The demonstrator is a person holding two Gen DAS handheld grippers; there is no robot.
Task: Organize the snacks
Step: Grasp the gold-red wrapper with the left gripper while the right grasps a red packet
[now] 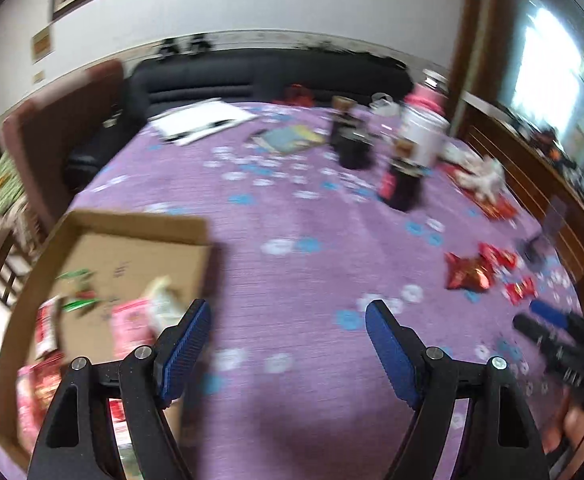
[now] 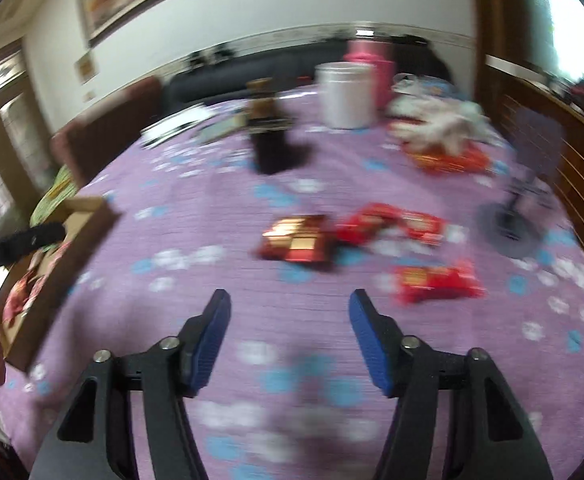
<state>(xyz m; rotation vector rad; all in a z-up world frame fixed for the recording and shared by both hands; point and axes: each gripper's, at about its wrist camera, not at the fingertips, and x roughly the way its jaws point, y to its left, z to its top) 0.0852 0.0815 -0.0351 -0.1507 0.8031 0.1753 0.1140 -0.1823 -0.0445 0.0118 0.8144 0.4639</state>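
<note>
Snack packets (image 2: pixel 396 222) in red wrappers lie loose on the purple flowered cloth of the table (image 2: pixel 220 208), towards its right side; a shinier red-and-gold packet (image 2: pixel 298 238) sits just left of them, and one more red packet (image 2: pixel 436 280) lies nearer the right gripper (image 2: pixel 288 310). A shallow cardboard box (image 1: pixel 140 252) stands at the table's left edge and holds several pink, red and white packets (image 1: pixel 132 320), with something green among them.

Both views are blurred. The left gripper (image 1: pixel 288 322) hangs over bare cloth just right of the box, its blue-padded fingers (image 1: pixel 188 344) spread wide with nothing between them. The right gripper's fingers (image 2: pixel 208 340) stand apart too, less widely, also empty, over cloth short of the red packets.

Farther back stand a dark bottle (image 2: pixel 270 132), a white canister (image 2: pixel 346 94) with a pink container (image 2: pixel 372 72) behind it, white papers (image 1: pixel 200 120) and a crumpled white heap (image 2: pixel 440 120) over more red packaging. A small stand with a round base (image 2: pixel 508 228) sits near the right edge.
</note>
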